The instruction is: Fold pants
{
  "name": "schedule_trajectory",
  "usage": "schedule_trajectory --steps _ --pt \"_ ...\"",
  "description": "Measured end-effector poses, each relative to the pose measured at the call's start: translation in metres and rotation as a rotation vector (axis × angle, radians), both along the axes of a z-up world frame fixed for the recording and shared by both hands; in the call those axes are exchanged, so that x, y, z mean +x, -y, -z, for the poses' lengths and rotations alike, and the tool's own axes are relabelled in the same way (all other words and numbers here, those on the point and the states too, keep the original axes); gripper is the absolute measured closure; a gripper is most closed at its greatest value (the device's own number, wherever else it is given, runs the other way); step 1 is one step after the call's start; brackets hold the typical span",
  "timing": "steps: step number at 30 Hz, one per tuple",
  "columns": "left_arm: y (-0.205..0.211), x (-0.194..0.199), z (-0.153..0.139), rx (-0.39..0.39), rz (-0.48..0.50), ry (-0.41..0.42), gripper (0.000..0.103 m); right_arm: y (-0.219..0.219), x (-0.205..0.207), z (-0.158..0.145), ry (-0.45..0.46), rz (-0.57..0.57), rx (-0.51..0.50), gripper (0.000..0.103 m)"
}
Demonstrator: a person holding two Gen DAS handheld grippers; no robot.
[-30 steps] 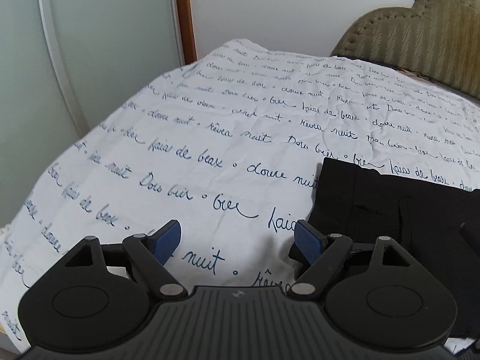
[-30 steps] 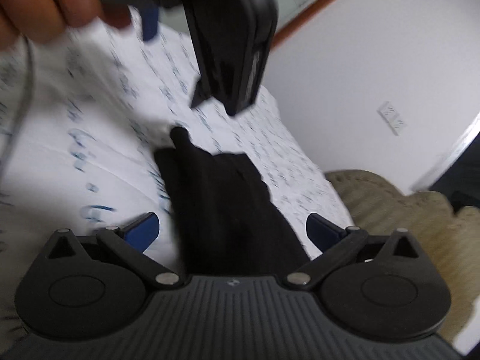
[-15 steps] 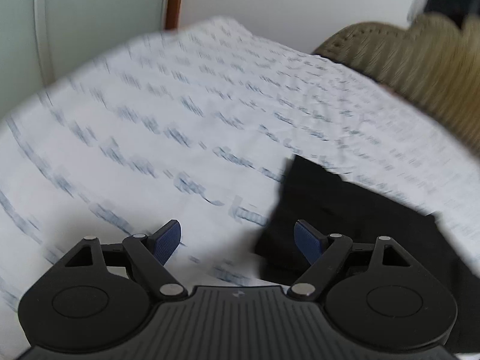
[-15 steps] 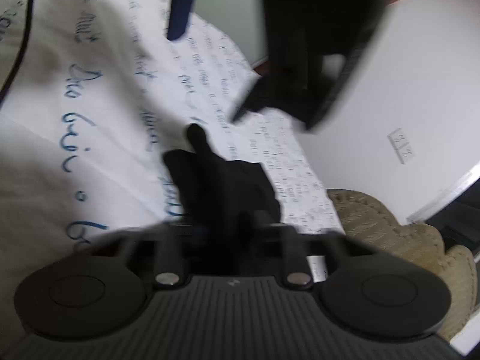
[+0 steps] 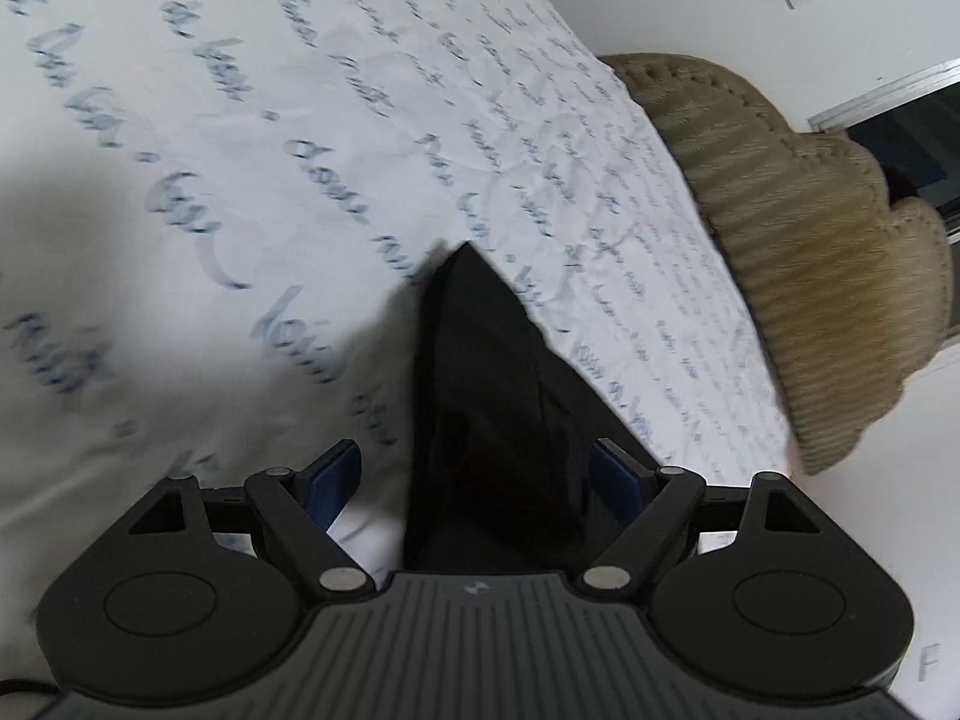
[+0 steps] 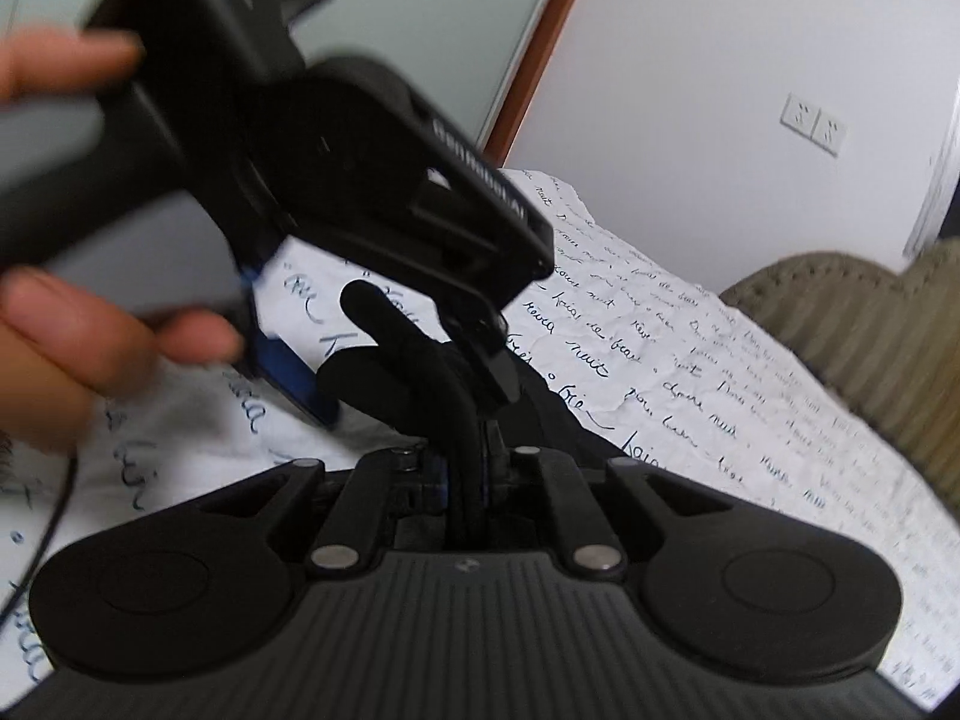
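Right gripper [image 6: 467, 474] clamped on pants [image 6: 420, 372]

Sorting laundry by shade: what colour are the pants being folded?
Plain black pants, with no visible pattern; the left wrist view shows them best.

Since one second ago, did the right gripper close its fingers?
Yes. The right gripper has shut on the black pants; earlier its blue pads stood wide apart, and now they meet at the middle of its own fixed base.
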State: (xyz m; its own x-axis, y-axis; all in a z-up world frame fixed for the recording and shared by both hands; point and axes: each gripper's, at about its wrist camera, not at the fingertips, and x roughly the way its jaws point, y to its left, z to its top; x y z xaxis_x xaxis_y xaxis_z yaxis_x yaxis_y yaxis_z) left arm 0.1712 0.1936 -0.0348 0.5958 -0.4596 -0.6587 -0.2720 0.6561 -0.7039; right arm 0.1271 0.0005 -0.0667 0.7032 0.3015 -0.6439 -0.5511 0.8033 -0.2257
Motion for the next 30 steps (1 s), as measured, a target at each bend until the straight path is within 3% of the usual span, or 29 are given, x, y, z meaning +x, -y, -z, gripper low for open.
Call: schedule_trajectory --steps 3,4,5,6,11,15,17,21,25,30 --pt "0.010 0.013 0.001 -0.006 0.045 0.005 0.024 0.010 0.005 -0.008 -0.021 0.026 0.058 0.094" --pt "0.014 0.016 0.001 0.014 0.056 0.000 0.034 0.013 0.007 -0.010 -0.026 0.033 0.074 0.094" --pt "0.017 0.018 0.001 0.032 0.068 -0.009 0.063 0.015 0.008 -0.010 -0.031 0.039 0.086 0.094" --pt "0.019 0.019 0.001 0.032 0.084 -0.010 0.070 0.016 0.008 -0.011 -0.033 0.043 0.094 0.094" --pt "0.021 0.017 -0.001 0.069 0.077 0.016 0.079 0.015 0.007 -0.008 -0.035 0.046 0.090 0.092" --pt "0.035 0.012 -0.011 0.200 0.109 0.085 0.082 0.021 -0.003 -0.013 -0.075 -0.026 0.070 0.074" --pt "0.044 0.007 -0.018 0.278 0.130 0.125 0.082 0.038 -0.013 -0.023 -0.095 -0.040 0.104 0.074" --pt "0.061 0.000 -0.027 0.388 0.145 0.172 0.082 0.100 -0.012 -0.036 -0.125 0.097 0.198 0.074" --pt "0.068 -0.006 -0.032 0.448 0.150 0.194 0.082 0.148 0.010 -0.022 -0.125 0.338 0.124 0.074" --pt "0.068 -0.006 -0.033 0.467 0.162 0.202 0.082 0.168 0.042 0.006 -0.190 0.397 0.106 0.075"
